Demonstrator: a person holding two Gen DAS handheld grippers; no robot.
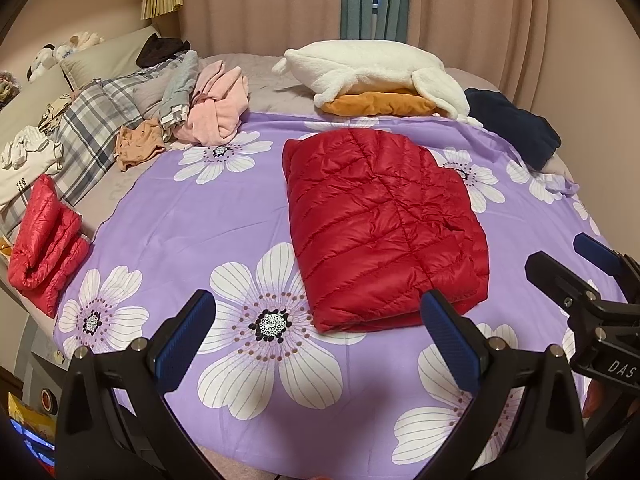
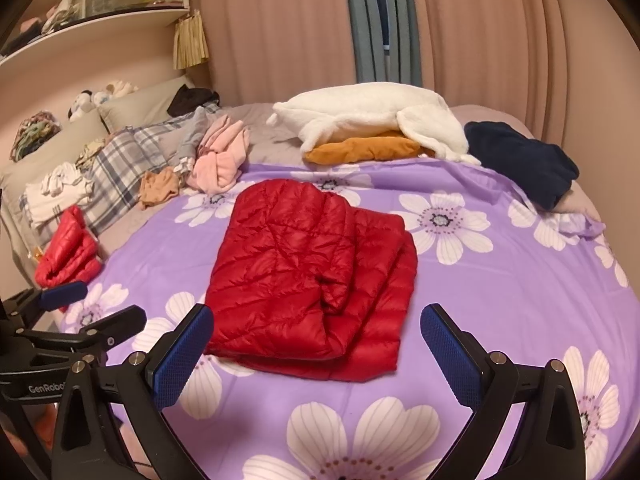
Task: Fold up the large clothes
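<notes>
Warm, fairly dim indoor light fills both views, with a pinkish cast and no clear source. Soft sheen glints on the red puffer jacket (image 1: 384, 224). Shadows stay faint. Strong fisheye bending curves the curtains (image 2: 500, 40), corners go black, and far details look slightly soft

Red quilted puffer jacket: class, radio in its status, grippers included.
Left gripper open, right gripper open, both empty. Red quilted puffer jacket folded on purple flowered sheet. Nothing in the way.

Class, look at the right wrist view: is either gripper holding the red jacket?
No. The red jacket lies folded on the sheet, both grippers open and clear.
</notes>
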